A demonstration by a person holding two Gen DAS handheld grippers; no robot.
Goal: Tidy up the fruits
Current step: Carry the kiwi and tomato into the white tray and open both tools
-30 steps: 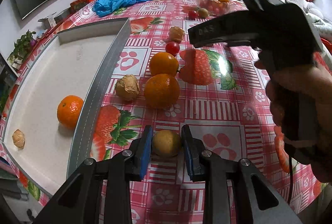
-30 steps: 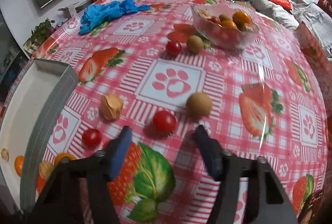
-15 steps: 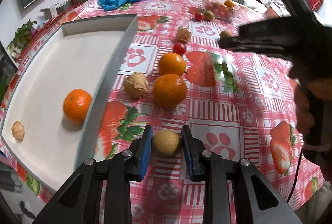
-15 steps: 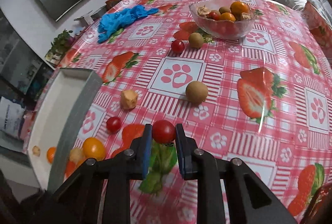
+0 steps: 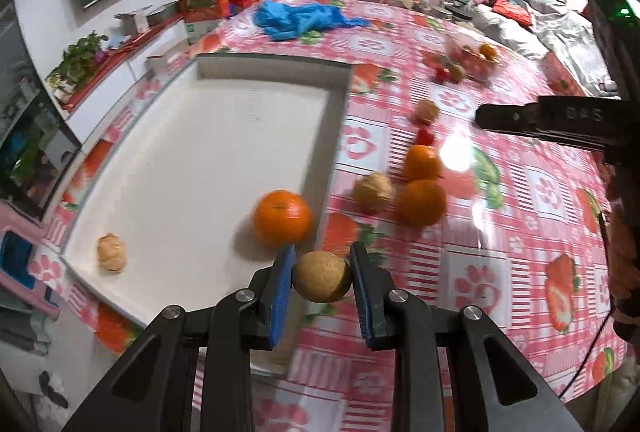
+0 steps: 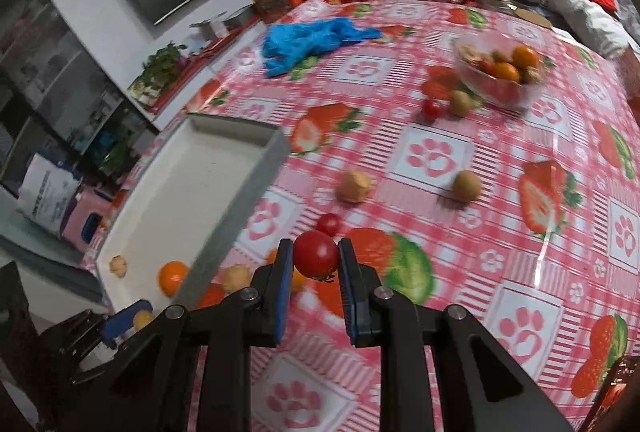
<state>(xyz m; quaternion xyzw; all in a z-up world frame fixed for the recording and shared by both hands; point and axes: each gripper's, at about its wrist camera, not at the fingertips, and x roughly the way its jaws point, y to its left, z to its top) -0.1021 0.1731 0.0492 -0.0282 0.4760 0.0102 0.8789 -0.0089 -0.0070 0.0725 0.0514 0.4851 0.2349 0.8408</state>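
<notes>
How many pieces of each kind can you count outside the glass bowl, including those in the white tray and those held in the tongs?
Oranges: 3
Walnuts: 3
Red tomatoes: 3
Brown round fruits: 3
Total: 12

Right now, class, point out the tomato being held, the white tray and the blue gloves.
tomato (image 6: 316, 258), right wrist view, its front skin
white tray (image 5: 224, 151), left wrist view, bare floor
blue gloves (image 6: 308, 39), right wrist view, pile's middle

The left gripper (image 5: 322, 278) clamps a brown fruit (image 5: 322, 276) above the white tray's (image 5: 224, 135) near corner, where an orange (image 5: 283, 218) and walnut (image 5: 111, 252) lie, with more fruit on the desk (image 5: 460, 264) beside it.
</notes>
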